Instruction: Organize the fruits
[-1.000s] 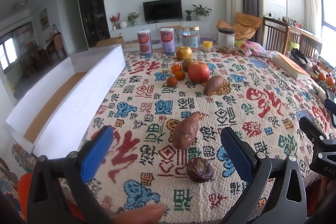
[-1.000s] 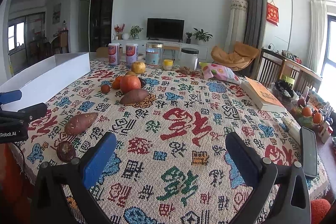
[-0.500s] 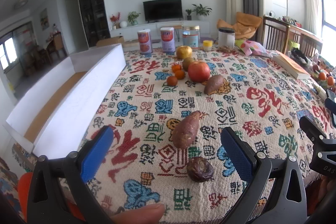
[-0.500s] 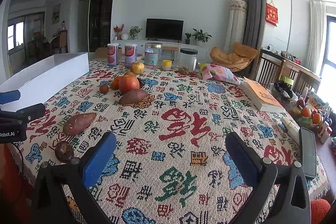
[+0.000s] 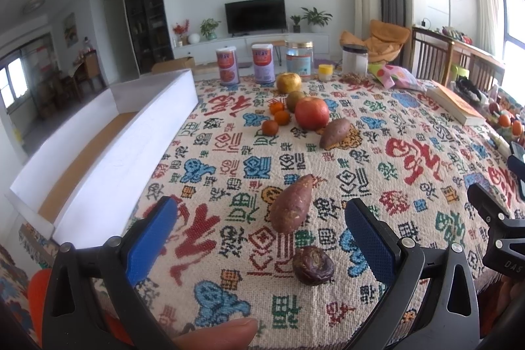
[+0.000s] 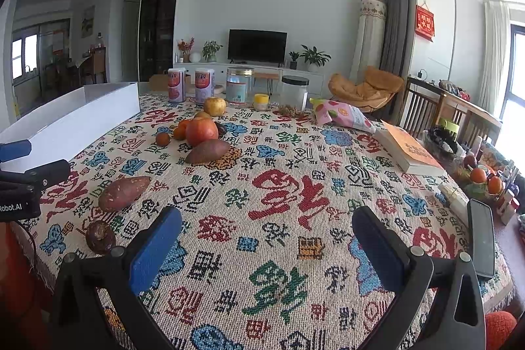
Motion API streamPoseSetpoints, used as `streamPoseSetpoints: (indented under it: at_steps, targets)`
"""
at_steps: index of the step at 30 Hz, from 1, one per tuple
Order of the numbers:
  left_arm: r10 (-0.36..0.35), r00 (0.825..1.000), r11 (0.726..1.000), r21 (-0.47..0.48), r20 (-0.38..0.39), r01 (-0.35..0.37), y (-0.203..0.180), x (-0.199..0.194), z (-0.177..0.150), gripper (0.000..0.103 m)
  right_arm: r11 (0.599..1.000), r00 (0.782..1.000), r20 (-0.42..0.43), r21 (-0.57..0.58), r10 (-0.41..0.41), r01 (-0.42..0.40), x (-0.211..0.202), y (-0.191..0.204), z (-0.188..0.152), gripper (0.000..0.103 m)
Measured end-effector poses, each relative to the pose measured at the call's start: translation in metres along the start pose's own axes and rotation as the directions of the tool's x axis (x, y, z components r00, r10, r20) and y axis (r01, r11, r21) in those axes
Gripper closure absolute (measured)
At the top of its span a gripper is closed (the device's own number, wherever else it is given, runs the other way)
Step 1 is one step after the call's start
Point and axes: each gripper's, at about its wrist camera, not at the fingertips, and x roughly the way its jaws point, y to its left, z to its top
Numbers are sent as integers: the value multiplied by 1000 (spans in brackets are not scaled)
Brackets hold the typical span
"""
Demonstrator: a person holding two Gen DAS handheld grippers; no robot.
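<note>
Left gripper (image 5: 261,238) spread wide at the bottom of its frame, blue pads (image 5: 151,238) empty, hovering over the near edge of the patterned tablecloth (image 5: 410,159). Between the jaws, low centre: a dark wrinkled round fruit (image 5: 312,264), probably light with a hard, brittle shell; best pinched gently across its widest part. Just above it, a near sweet potato (image 5: 291,208), likely dense and firm with rough skin; best clamped across the thick middle, not the tapered ends. Further up, centre: a red apple (image 5: 311,113), small oranges (image 5: 275,117), a second sweet potato (image 5: 334,133). Left of frame: a long white box (image 5: 124,150), probably the destination. Right gripper (image 6: 266,246) equally wide, holding nothing.
</note>
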Motion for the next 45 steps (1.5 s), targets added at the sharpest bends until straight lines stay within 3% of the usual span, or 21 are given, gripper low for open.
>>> streamPoseSetpoints:
  at_steps: [30, 36, 39, 41, 43, 45]
  targets:
    - [15, 1000, 1000, -9, -1, -15, 6, 1, 3, 1, 1000, 1000, -25, -31, 5, -6, 6, 7, -4, 0]
    - [37, 999, 998, -60, 15, -36, 40, 0, 16, 1, 998, 998, 0, 15, -68, 68, 6, -20, -1, 0]
    - [28, 999, 995, -92, -25, -30, 64, 10, 16, 1, 995, 998, -56, 103, 15, -10, 16, -42, -3, 0]
    - [35, 998, 993, -110, -59, -42, 75, 19, 10, 1, 977, 976, -123, 133, 182, -166, 26, -38, -8, 0]
    - [30, 994, 991, -125, -104, -43, 82, 32, 1, 1, 941, 923, -188, 122, 335, -316, 36, -17, -15, 0]
    - [18, 990, 991, -128, -139, -36, 83, 42, -9, 1, 904, 868, -255, 85, 426, -419, 43, 12, -22, 0]
